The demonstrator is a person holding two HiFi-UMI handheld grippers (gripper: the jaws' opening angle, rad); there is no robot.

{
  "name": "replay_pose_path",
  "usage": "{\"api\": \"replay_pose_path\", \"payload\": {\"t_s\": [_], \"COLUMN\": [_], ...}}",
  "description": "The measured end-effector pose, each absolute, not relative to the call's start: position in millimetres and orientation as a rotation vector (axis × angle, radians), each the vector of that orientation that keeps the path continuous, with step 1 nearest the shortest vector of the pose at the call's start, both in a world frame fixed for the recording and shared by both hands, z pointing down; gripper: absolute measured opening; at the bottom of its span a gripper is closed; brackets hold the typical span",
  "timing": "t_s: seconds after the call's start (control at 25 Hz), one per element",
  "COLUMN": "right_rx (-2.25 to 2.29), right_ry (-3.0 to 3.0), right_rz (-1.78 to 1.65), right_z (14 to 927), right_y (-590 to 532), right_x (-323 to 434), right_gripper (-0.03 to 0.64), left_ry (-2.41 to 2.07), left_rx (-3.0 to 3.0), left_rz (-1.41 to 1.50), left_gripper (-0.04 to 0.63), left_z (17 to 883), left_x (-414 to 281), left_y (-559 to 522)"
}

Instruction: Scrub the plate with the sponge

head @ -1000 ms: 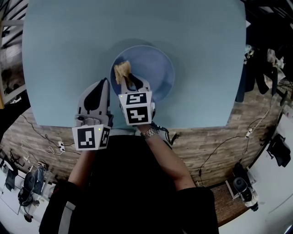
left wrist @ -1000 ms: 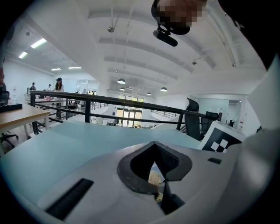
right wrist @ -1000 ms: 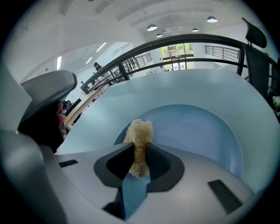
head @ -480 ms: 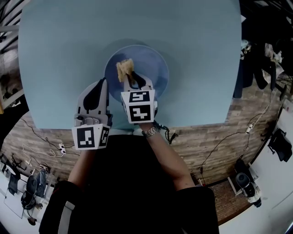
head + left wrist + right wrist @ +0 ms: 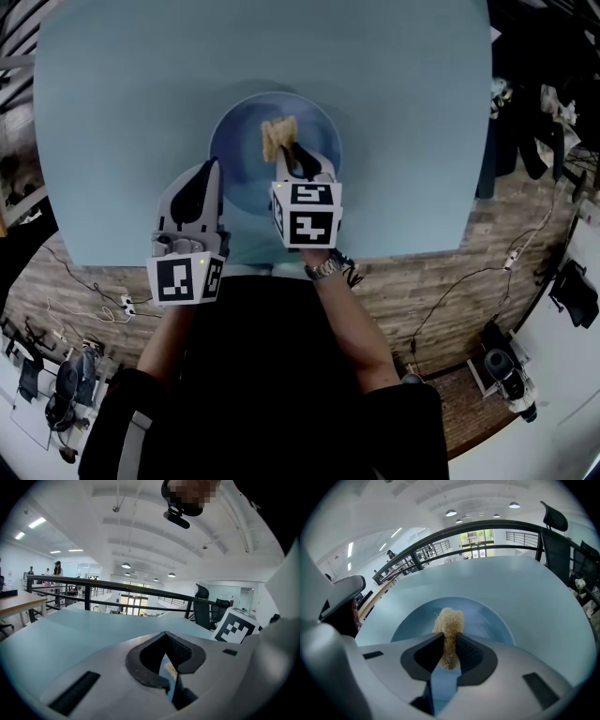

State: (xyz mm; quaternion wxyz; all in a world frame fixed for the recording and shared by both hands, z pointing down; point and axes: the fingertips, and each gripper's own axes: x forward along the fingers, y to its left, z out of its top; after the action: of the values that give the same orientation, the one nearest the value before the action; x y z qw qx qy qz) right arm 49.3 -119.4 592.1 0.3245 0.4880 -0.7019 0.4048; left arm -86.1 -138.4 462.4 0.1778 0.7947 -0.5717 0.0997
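While the sponge (image 5: 277,138) is clenched by the right gripper (image 5: 287,152), flat pressure across the plate (image 5: 234,141) is advised; the left gripper (image 5: 213,167) is closed.

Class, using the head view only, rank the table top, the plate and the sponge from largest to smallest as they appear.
1. table top: fills most of the upper picture.
2. plate: a round blue dish resting on it.
3. sponge: a small tan pad over the plate.
All three sit at much the same depth, so nearness does not unsettle this order.

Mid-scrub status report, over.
Right gripper shut on sponge, sponge over blue plate. Left gripper shut, empty, by plate's left rim. Nothing blocking.
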Motion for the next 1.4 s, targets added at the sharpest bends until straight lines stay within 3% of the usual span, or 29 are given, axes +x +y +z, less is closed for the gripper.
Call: {"api": "replay_pose_path", "payload": {"t_s": [0.8,1.4], "right_rx": [1.418,1.288], "right_ry": [-1.705,-1.830], "right_rz": [0.983,0.997], "right_z": [586,572], "right_y": [-113,-77], "right_x": [109,44], "right_gripper": [0.074,0.074], "left_ry": [-1.572,-1.594], "left_rx": [2.283,2.286], "left_rz": [0.282,0.282], "left_gripper": [0.002,0.002], "left_z": [459,455], "left_x": [-80,-92], "left_y": [-136,-112]}}
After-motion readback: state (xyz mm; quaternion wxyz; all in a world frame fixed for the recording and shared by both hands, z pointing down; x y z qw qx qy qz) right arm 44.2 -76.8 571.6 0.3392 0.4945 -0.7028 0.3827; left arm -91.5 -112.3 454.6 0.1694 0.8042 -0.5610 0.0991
